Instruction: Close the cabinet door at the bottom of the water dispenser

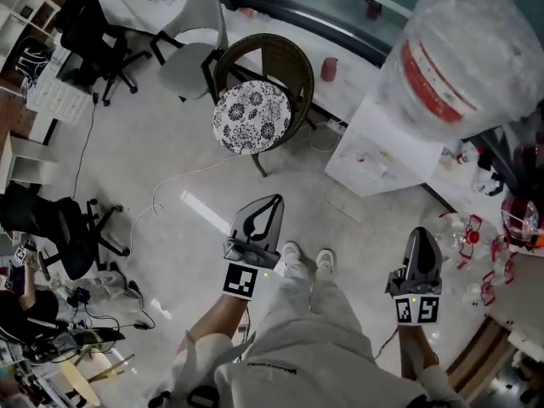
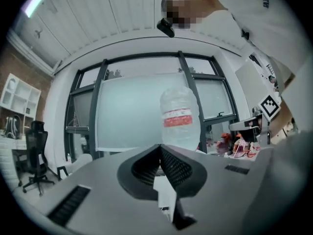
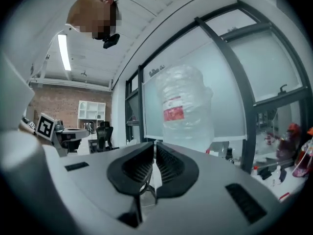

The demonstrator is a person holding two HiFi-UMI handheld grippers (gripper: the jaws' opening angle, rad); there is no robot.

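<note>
— Where's the water dispenser (image 1: 380, 153) from where you stand?

— Over on the right side of the floor (image 1: 170, 160), a white box against the window wall, with the big clear bottle (image 1: 459, 62) upside down on top. The wicker chair (image 1: 255, 113) with the patterned cushion is off to its left.

— And the cabinet door at the bottom?

— Can't make it out. From above the top hides it, and both gripper views look level at the bottle, far above the base. Whether it is ajar or closed, I couldn't say.

— So which step is this?

— To my eye nothing is on the door right now. The person stands upright, well apart from the dispenser, with the left gripper (image 1: 270, 206) and right gripper (image 1: 422, 235) held out front.

— Holding anything?

— No. The left gripper's jaws are pressed together on nothing, and the right's are all but touching, a sliver between, also bare.

— What next, then?

— If the door does hang open, I'd guess one gripper has to go down low to the base and push its outer face with closed tips until it sits flush.
</note>
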